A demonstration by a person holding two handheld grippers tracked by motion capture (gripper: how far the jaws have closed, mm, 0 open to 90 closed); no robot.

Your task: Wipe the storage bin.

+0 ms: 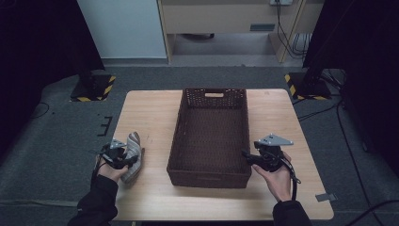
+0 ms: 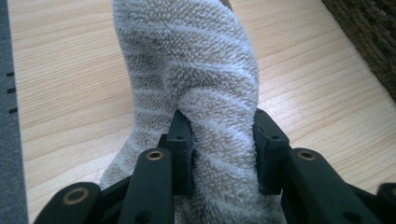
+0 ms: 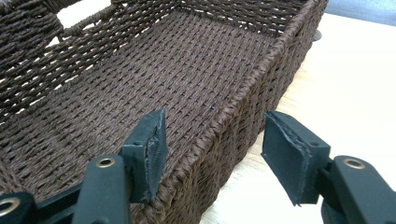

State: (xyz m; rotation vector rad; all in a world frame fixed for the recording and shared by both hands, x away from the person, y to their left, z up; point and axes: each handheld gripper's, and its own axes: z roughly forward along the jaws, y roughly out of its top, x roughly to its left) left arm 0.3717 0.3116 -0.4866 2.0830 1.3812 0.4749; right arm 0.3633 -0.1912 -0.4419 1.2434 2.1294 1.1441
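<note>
A fuzzy grey striped sock (image 1: 133, 145) lies on the wooden table (image 1: 150, 113), left of a dark brown woven basket (image 1: 207, 179). My left gripper (image 1: 128, 158) is shut on the sock; in the left gripper view both jaws press into the bunched sock (image 2: 201, 60) at my left gripper (image 2: 224, 135). My right gripper (image 1: 246, 155) sits at the basket's right wall near its front corner. In the right gripper view my right gripper (image 3: 212, 144) is open, one jaw inside the basket, the other outside, with the basket rim (image 3: 261, 70) between them untouched.
The basket holds nothing and fills the table's middle. Bare wood (image 3: 355, 84) runs right of it and in front of it. The table's left edge (image 2: 18, 140) is close to the sock. Grey carpet surrounds the table.
</note>
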